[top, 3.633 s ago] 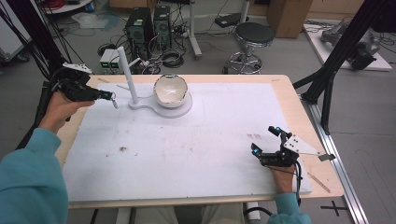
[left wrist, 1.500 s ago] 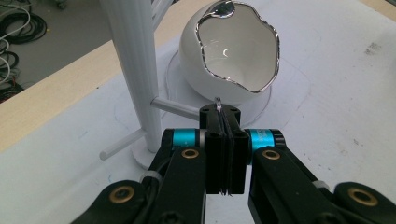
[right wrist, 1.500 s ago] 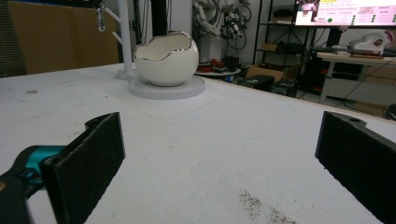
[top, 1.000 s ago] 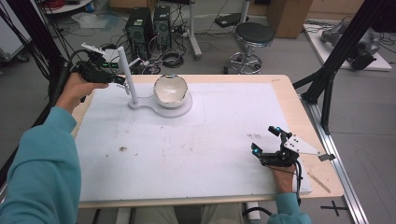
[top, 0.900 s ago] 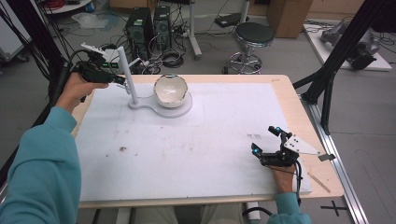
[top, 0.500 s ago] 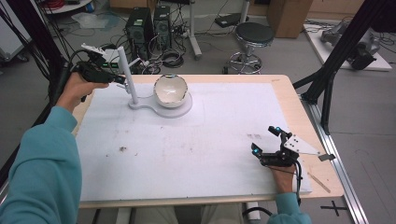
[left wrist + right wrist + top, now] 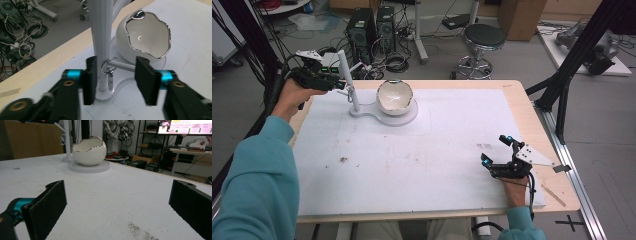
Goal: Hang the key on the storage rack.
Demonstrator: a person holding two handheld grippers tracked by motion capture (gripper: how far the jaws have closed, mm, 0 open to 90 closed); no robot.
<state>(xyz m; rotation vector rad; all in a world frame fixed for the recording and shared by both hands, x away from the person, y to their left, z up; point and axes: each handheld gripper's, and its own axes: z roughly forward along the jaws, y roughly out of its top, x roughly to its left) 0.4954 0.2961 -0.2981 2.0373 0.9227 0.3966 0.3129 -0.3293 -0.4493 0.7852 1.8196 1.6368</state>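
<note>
The left claw (image 7: 115, 75), jaws just parted around a hung key ring (image 7: 108, 68), could nudge the stand (image 7: 101, 37) over.

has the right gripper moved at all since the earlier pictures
No. The right gripper sits at the same spot near the table's right front edge, jaws open.

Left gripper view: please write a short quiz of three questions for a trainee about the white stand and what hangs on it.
1. True or false: the metal ring hangs on the white stand.
2. What sits on the stand's round base? A) an egg-shaped bowl B) a cup C) a bottle
3. Do the left tongs press on the ring?
Key: 1 true; 2 A; 3 no. The left tongs have just been opening, and the ring hangs between their pads, clear of both.
</note>
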